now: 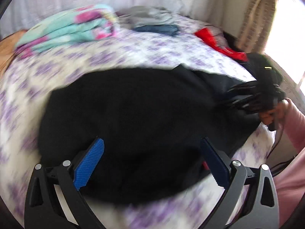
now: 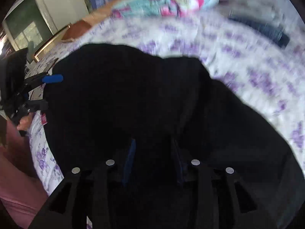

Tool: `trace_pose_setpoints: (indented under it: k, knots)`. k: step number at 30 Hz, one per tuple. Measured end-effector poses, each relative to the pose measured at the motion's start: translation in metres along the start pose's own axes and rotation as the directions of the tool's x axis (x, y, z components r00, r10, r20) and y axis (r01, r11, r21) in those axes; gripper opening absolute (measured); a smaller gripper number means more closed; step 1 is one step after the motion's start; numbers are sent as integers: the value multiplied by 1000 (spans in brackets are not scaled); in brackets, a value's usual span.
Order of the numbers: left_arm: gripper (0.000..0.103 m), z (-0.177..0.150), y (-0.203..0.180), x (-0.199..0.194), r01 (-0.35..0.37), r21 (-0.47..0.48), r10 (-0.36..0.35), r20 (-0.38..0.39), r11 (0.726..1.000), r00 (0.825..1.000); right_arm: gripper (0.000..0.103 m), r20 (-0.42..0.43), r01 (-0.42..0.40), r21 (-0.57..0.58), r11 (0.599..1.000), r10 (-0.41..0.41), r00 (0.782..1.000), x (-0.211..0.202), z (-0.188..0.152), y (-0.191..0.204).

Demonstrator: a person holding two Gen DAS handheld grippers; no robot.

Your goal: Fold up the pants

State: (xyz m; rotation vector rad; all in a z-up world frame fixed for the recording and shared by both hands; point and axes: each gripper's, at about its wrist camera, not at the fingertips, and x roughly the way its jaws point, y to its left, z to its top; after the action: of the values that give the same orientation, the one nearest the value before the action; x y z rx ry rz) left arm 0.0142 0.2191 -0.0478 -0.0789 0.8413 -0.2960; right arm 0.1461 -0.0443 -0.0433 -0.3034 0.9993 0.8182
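Observation:
Black pants lie bunched on the bed with the purple flowered sheet. My left gripper hovers over their near edge, open wide, its blue pads clear of the cloth. In the right wrist view the pants fill the middle. My right gripper is low over them, its fingers apart with only dark cloth behind the gap. From the left wrist view the right gripper is a blur at the pants' right end. The left gripper shows at their left end.
A folded teal and pink blanket, grey clothes and blue clothes lie at the far side. A red garment lies at the right edge near a curtain. A pink sleeve is at the right.

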Motion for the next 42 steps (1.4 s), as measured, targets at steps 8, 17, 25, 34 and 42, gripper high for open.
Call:
trace_pose_setpoints:
  k: [8, 17, 25, 34, 42]
  knots:
    - [98, -13, 43, -88, -107, -146, 132, 179, 984, 975, 38, 195, -174, -336, 926, 249, 949, -8, 37, 134]
    - [60, 7, 99, -41, 24, -297, -5, 63, 955, 998, 33, 128, -88, -453, 887, 163, 978, 34, 33, 169]
    - [12, 21, 114, -38, 84, -326, -61, 82, 942, 995, 14, 192, -99, -390, 915, 186, 964, 6, 38, 161]
    - [11, 4, 99, -52, 40, -272, -16, 90, 961, 996, 24, 136, -115, -407, 906, 184, 974, 23, 28, 167]
    - [10, 6, 101, -90, 112, -289, -54, 204, 951, 977, 7, 206, -72, -432, 899, 177, 963, 3, 34, 173]
